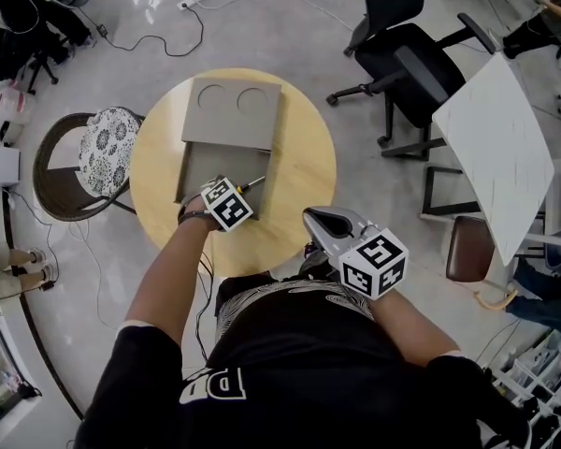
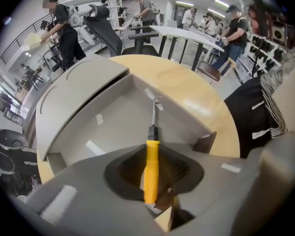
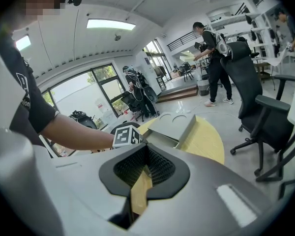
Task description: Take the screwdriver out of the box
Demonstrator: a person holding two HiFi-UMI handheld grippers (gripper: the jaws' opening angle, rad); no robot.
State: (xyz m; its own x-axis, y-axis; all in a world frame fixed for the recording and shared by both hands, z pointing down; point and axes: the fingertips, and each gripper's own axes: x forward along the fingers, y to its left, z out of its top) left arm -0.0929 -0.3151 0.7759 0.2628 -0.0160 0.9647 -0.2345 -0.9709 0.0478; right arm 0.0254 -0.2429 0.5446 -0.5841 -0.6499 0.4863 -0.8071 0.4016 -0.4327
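An open grey box [image 1: 201, 162] lies on the round wooden table [image 1: 299, 171], with its lid [image 1: 232, 110] folded back on the far side. My left gripper [image 1: 236, 193] points steeply down into the box at its near right corner. In the left gripper view its jaws [image 2: 151, 181] are shut on the yellow handle of the screwdriver [image 2: 151, 166]; the metal shaft [image 1: 253, 183] points toward the box's right wall. My right gripper [image 1: 320, 217] hovers by the table's near edge, off the box. Its jaws [image 3: 140, 181] are shut with nothing in them.
A chair with a patterned cushion [image 1: 107, 148] stands at the table's left. A black office chair [image 1: 411, 59] and a white table [image 1: 500, 152] are to the right. Cables run over the floor [image 1: 150, 36]. Several people stand in the room.
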